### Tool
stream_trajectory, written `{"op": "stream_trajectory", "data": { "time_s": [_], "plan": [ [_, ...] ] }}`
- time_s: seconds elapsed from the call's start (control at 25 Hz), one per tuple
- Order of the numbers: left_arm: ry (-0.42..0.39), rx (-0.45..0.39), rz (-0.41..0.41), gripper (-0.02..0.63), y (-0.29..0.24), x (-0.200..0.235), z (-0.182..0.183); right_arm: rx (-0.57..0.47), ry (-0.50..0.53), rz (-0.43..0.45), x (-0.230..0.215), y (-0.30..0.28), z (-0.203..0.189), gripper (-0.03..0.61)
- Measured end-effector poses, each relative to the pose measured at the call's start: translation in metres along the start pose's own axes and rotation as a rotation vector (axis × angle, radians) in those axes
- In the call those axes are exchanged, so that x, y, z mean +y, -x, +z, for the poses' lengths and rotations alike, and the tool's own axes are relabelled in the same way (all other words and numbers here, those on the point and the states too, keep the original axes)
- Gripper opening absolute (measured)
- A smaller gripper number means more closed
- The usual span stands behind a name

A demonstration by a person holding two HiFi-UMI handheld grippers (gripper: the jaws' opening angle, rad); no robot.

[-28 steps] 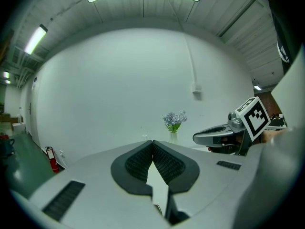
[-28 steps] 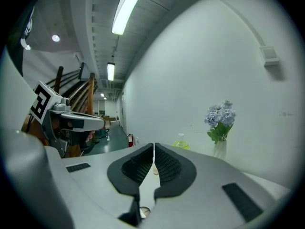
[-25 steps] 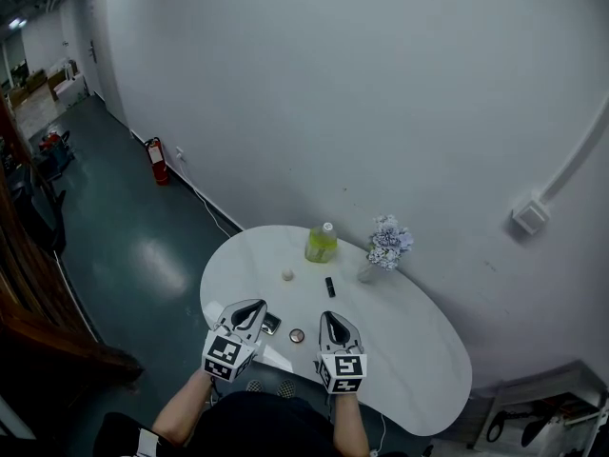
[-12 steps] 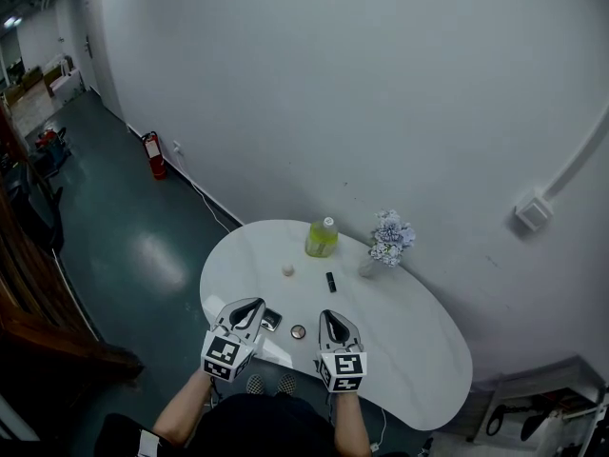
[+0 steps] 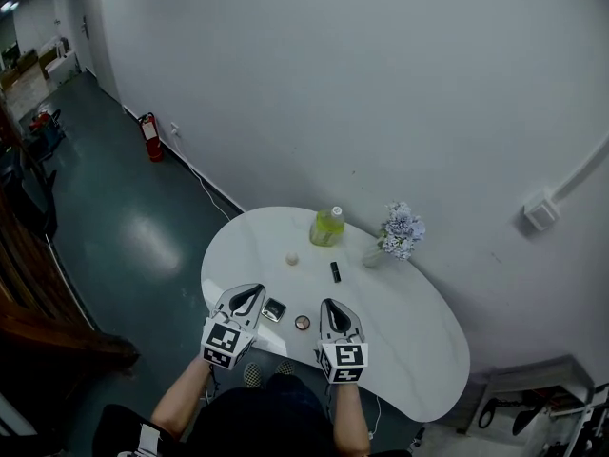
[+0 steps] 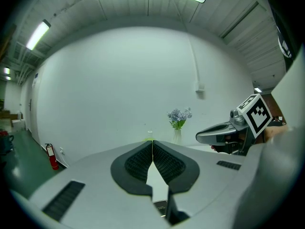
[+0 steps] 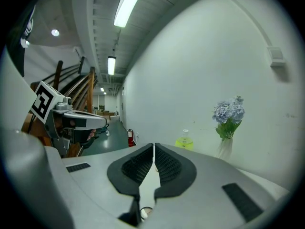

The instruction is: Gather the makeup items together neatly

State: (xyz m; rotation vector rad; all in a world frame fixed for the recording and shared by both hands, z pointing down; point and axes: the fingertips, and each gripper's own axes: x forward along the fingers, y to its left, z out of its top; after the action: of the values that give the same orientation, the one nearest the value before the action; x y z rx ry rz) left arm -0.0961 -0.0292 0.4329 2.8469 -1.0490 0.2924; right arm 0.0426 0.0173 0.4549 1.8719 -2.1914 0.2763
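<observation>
Landmark: the green bottle [image 5: 326, 227], standing at the far side of the white counter [image 5: 419, 350]; everything below is placed from it.
Makeup items: four pieces, still scattered and untouched.
Pale round piece [image 5: 292, 258]: near the bottle, a little to its left and toward the person.
Black stick [image 5: 335, 272]: near the bottle, straight out from it toward the person.
Square dark compact [image 5: 275, 309]: well apart from the bottle, out toward the counter's near edge and left of it.
Round brown compact [image 5: 303, 323]: just beside the square one, further again from the bottle.
Vase of flowers [image 5: 400, 236]: to the bottle's right, not part of the job.
Left hand-held gripper [image 5: 247, 293]: closed, pads meeting tip to tip with nothing between them; it sits left of the square compact, on the side of the counter away from the bottle.
Right hand-held gripper [image 5: 330, 304]: also closed and empty, right of the round compact, about as far from the bottle as its partner.
What has changed: over the last second both tools have eased forward toward the bottle, so they now flank the two compacts instead of hanging back by the near edge; none of the four pieces has shifted.
What that means: I'd judge this as an approach only, with the gathering itself not begun. The two compacts are the nearest candidates, and either tool would have to open before it could pick anything up.
</observation>
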Motion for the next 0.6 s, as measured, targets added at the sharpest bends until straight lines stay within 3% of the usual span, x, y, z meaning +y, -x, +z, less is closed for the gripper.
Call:
{"op": "stream_trajectory", "data": {
  "time_s": [0.36,0.6],
  "plan": [
    [0.035,0.003,0.022,0.020,-0.033,0.035,-0.006,0.036,0.016,0.064,0.004,-0.057,0.006,0.038],
    [0.076,0.053,0.063,0.020,-0.065,0.065,-0.025,0.094,0.003,0.117,-0.006,-0.114,-0.006,0.038]
  ]
}}
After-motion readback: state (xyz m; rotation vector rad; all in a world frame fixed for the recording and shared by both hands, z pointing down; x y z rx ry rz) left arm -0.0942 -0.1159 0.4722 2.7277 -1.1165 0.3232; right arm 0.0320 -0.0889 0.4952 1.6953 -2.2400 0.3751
